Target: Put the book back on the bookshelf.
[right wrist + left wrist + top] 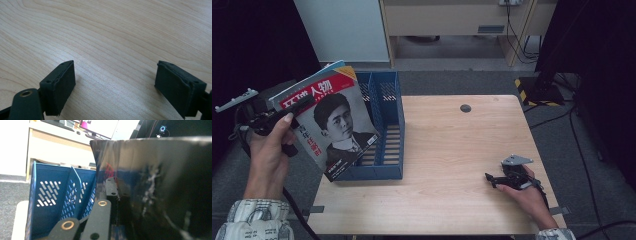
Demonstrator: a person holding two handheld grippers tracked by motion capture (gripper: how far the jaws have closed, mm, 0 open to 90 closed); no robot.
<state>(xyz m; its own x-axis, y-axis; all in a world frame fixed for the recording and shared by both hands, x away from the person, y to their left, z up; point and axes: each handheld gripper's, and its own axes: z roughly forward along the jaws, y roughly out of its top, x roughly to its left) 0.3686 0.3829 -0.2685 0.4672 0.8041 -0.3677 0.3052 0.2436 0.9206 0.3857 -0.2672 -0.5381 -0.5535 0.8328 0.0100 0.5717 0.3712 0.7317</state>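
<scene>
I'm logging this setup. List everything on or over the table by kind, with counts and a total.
Magazine, clamped in the left gripper: 1
Blue file rack, standing on the table: 1
Handheld grippers, counting the right gripper resting open on the wood: 2
Total: 4
</scene>
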